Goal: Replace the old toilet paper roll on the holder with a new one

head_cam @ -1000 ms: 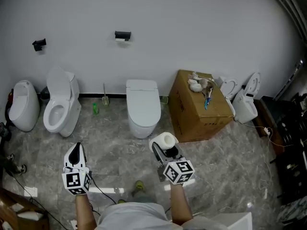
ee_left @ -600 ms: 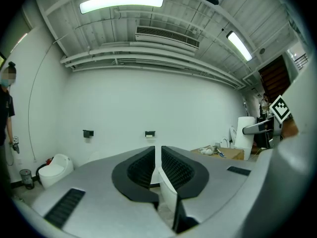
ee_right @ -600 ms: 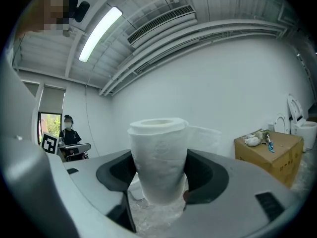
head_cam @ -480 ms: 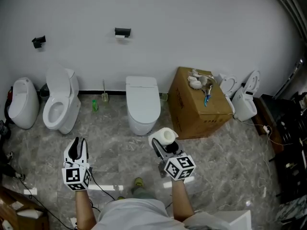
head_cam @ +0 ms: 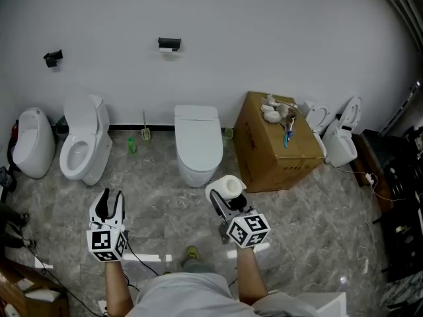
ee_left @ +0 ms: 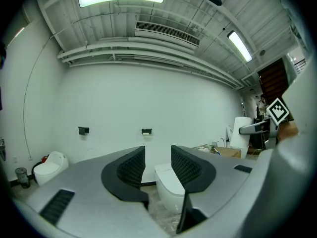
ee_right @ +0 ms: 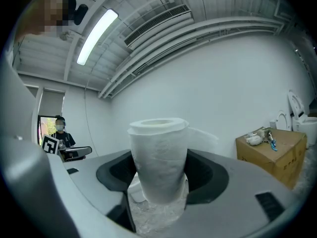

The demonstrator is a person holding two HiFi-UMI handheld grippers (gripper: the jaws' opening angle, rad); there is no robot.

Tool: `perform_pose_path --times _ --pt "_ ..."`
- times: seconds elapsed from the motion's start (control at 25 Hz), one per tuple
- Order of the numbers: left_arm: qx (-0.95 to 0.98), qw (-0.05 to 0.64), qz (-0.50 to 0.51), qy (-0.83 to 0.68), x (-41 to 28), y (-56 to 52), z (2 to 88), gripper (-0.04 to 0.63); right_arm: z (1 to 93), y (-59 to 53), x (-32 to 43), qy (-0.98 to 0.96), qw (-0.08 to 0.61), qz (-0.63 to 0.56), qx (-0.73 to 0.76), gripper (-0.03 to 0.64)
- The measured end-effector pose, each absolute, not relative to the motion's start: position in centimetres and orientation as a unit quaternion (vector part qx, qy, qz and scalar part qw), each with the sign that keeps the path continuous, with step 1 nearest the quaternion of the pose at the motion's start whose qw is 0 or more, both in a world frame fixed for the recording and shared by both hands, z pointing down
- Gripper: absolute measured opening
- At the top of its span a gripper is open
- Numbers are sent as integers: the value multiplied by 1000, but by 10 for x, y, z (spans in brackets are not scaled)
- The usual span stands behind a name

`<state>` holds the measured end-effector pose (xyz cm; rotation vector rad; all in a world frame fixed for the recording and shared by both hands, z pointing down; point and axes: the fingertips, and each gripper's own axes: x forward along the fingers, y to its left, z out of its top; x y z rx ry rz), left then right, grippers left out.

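- Toilet (head_cam: 197, 144) standing against the far wall, person facing it.
- Left gripper (head_cam: 108, 202) spreading its jaws, nothing between them; likely readying to clear the holder (head_cam: 169, 45).
- Right gripper (head_cam: 227, 191) pinching the new roll (head_cam: 229, 186) upright.
- Holder sitting high on the wall, well apart from both.

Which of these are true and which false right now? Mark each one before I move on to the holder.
1. The right gripper holds a toilet paper roll upright between its jaws. True.
2. The left gripper grips something. False: its jaws are opening and nothing is between them.
3. In the head view, the cardboard box stands left of the closed toilet. False: it stands to that toilet's right.
4. A black holder hangs on the wall above the closed toilet. True.
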<state>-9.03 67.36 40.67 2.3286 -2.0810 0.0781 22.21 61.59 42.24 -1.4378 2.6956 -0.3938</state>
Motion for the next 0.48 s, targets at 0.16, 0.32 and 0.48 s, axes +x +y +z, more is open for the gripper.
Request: perform_pose_path --times 0.16,0.32,0.48 --pt "745 9 28 -666 -86 661 407 161 423 602 225 875 32 -127 -466 296" --pt "744 9 31 -668 -82 649 408 161 424 588 225 877 30 -129 -462 296" --pt "742 12 35 -670 -78 634 412 161 427 571 224 879 28 -133 -458 296"
